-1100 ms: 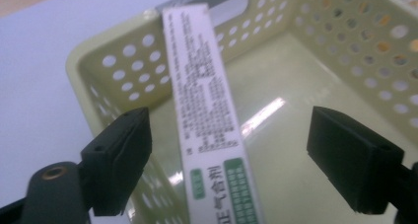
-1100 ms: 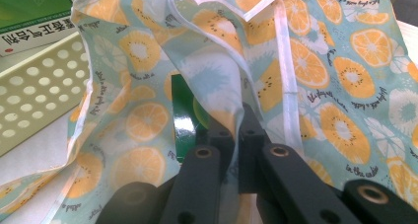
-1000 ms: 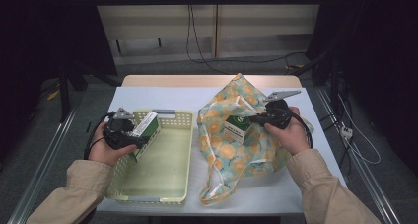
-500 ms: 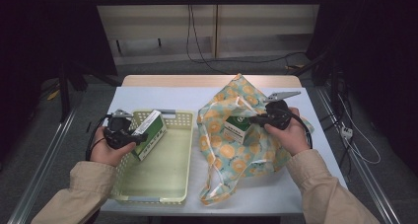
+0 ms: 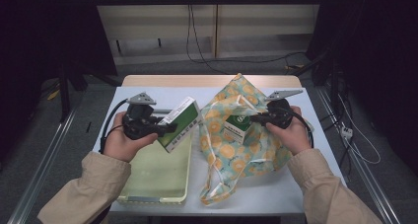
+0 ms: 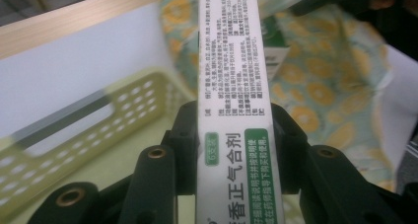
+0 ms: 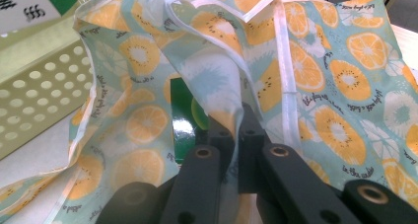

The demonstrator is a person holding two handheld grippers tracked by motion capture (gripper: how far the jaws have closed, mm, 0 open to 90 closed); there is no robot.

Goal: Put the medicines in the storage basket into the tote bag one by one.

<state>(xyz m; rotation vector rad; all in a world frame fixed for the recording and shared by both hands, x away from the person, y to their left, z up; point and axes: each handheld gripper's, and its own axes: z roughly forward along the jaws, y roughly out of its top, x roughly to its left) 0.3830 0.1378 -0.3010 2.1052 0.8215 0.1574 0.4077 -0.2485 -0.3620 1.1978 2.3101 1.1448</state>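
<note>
A green-and-white carton [image 5: 180, 123] hangs tilted above the pale green perforated basket [image 5: 153, 184], near the bag's left side. My left gripper [image 5: 165, 129] is shut on it; its jaws have just been closing and now clamp the carton's narrow sides [image 6: 231, 86]. The orange-print cloth bag [image 5: 246, 155] lies to the right of the basket with its mouth raised. My right gripper [image 5: 251, 118] is shut on a fold of the bag's rim [image 7: 224, 93]. A second green-and-white carton [image 5: 236, 128] sits inside the bag's mouth.
The basket's slotted far wall [image 6: 74, 140] lies below and left of the held carton. Basket and bag rest on a white tabletop [image 5: 296, 194] with a wooden strip [image 5: 162, 80] along its far edge. The bag's handles [image 5: 217, 184] trail toward the table's near edge.
My left gripper closed on the carton in the basket, then lifted it up and to the right toward the bag. The right gripper and the bag stayed put.
</note>
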